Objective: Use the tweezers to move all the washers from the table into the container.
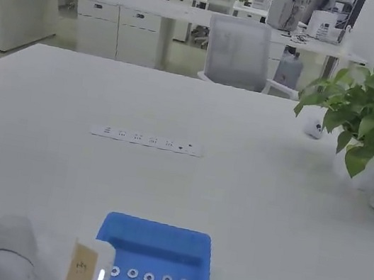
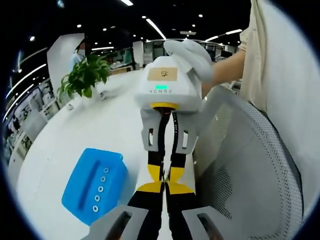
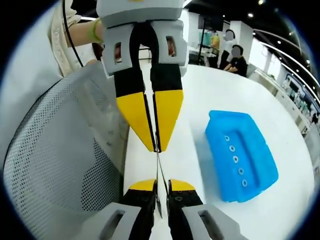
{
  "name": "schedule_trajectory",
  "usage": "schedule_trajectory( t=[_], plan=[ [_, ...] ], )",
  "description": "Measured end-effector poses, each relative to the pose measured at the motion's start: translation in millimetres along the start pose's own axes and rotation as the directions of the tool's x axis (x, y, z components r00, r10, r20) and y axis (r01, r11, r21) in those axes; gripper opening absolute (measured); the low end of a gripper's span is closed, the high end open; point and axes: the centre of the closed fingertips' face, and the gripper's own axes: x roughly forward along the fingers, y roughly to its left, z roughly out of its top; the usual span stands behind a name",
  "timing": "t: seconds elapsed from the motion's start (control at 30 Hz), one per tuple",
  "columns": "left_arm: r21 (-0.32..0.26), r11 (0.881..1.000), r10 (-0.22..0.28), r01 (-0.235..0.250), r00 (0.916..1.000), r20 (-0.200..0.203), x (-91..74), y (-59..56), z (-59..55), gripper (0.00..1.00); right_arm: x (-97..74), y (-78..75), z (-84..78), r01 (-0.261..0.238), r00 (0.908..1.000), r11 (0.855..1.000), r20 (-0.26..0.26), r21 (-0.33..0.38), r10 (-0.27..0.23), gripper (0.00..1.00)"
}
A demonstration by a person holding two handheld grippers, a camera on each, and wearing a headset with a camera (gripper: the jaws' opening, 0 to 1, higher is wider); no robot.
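Nearest of all, on the near side of the blue container point(image 1: 156, 239) and to its left, is the left gripper point(image 3: 156, 148), pointing across toward the other one. Its yellow-tipped jaws are drawn to a thin slit and meet on one end of the tweezers point(image 3: 159, 170), a thin metal strip running straight between the two grippers. On the near side of the container and to its right, the right gripper point(image 2: 164, 178), held in a white-gloved hand point(image 2: 192, 52), faces back the other way. Its jaws are likewise pressed almost together, with the strip's other end caught between them, so the grippers stand tip to tip.

Inside the container, five washers point(image 1: 149, 277) lie in a straight row along its near side, evenly spaced and not touching. Beyond the container a white power strip point(image 1: 147, 140) lies flat on the table point(image 1: 40, 158). Farther beyond it, past the table's far edge, stands a grey office chair point(image 1: 239, 52). Beyond the container and well to its right, a leafy potted plant point(image 1: 371, 113) sits on the table.
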Motion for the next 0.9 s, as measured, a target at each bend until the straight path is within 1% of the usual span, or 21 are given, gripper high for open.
schedule_trajectory(
  t=[0.07, 0.1, 0.17, 0.2, 0.27, 0.33, 0.37, 0.4, 0.43, 0.5, 0.57, 0.63, 0.7, 0.73, 0.77, 0.8, 0.83, 0.9],
  plan=[
    [0.012, 1.0, 0.001, 0.0, 0.9995, -0.033, 2.4, -1.1, -9.4, 0.0, 4.5, 0.5, -1.2, 0.002, 1.0, 1.0, 0.001, -0.003, -0.002, 0.05],
    [0.017, 1.0, 0.004, -0.003, 0.9992, -0.039, 3.4, -1.1, -12.0, 0.0, 6.5, 0.7, -1.8, 0.002, 1.0, 1.0, 0.004, -0.006, -0.002, 0.05],
    [0.023, 1.0, 0.006, -0.005, 0.9979, -0.065, 4.4, -0.6, -19.6, 0.0, 9.7, 0.1, -2.6, 0.007, 0.9999, 1.0, 0.009, -0.014, -0.007, 0.06],
    [0.026, 1.0, 0.007, -0.005, 0.9968, -0.08, 4.7, -0.1, -24.1, 0.0, 10.8, -0.3, -2.9, 0.008, 0.9999, 1.0, 0.012, -0.011, -0.007, 0.06],
    [0.026, 1.0, 0.007, -0.005, 0.9956, -0.093, 4.8, 0.6, -29.3, 0.0, 11.9, -0.9, -3.9, 0.009, 0.9998, 1.0, 0.017, 0.005, -0.009, 0.08],
    [0.019, 1.0, 0.003, -0.001, 0.9947, -0.103, 5.0, 1.2, -34.0, 0.0, 9.5, -3.0, -2.2, 0.026, 0.9988, 0.999, 0.04, 0.022, -0.027, 0.15],
    [0.015, 1.0, 0.003, -0.002, 0.9938, -0.111, 5.4, 2.1, -38.0, 0.0, 5.8, -4.5, 0.5, 0.04, 0.9968, 0.998, 0.068, 0.038, -0.043, 0.17],
    [0.017, 1.0, 0.004, -0.002, 0.9925, -0.122, 5.9, 2.8, -41.9, 0.0, 2.4, -4.5, 2.5, 0.043, 0.9949, 0.998, 0.089, 0.045, -0.047, 0.19],
    [0.021, 1.0, 0.006, -0.003, 0.9911, -0.133, 6.2, 3.6, -45.6, 0.0, -3.4, -4.9, 4.3, 0.048, 0.9914, 0.996, 0.118, 0.073, -0.057, 0.23],
    [0.022, 1.0, 0.006, -0.003, 0.9879, -0.155, 6.9, 4.5, -53.1, 0.0, -12.7, -7.2, 4.8, 0.065, 0.9861, 0.992, 0.146, 0.104, -0.08, 0.27],
    [0.019, 1.0, 0.0, 0.003, 0.9859, -0.168, 7.9, 4.6, -58.9, 0.0, -25.7, -10.7, 4.8, 0.094, 0.9763, 0.987, 0.182, 0.13, -0.117, 0.3],
    [0.017, 1.0, -0.004, 0.007, 0.9828, -0.185, 9.3, 5.1, -65.2, 0.0, -36.1, -13.3, 2.9, 0.118, 0.9686, 0.981, 0.2, 0.155, -0.148, 0.33],
    [0.018, 1.0, -0.006, 0.01, 0.9791, -0.203, 10.1, 6.1, -70.8, 0.0, -49.8, -17.5, -0.7, 0.155, 0.9565, 0.97, 0.217, 0.189, -0.195, 0.36],
    [0.017, 1.0, -0.009, 0.012, 0.9767, -0.215, 10.6, 6.9, -74.3, 0.0, -57.8, -20.6, -2.9, 0.18, 0.9467, 0.961, 0.228, 0.212, -0.228, 0.37],
    [0.01, 1.0, -0.013, 0.015, 0.9751, -0.221, 11.2, 7.2, -76.6, 0.0, -63.5, -22.1, -5.3, 0.194, 0.941, 0.954, 0.231, 0.23, -0.247, 0.38],
    [0.004, 1.0, -0.018, 0.019, 0.9731, -0.23, 11.8, 7.5, -79.6, 0.0, -71.3, -25.6, -9.8, 0.217, 0.9323, 0.94, 0.229, 0.263, -0.28, 0.39],
    [0.002, 1.0, -0.021, 0.022, 0.9712, -0.237, 12.4, 7.5, -81.9, 0.0, -77.2, -28.8, -11.4, 0.235, 0.9216, 0.929, 0.238, 0.286, -0.307, 0.4],
    [0.009, 1.0, -0.023, 0.026, 0.9646, -0.263, 13.3, 8.0, -87.6, 0.0, -91.2, -36.2, -15.5, 0.267, 0.8917, 0.894, 0.259, 0.36, -0.371, 0.43]
  ],
)
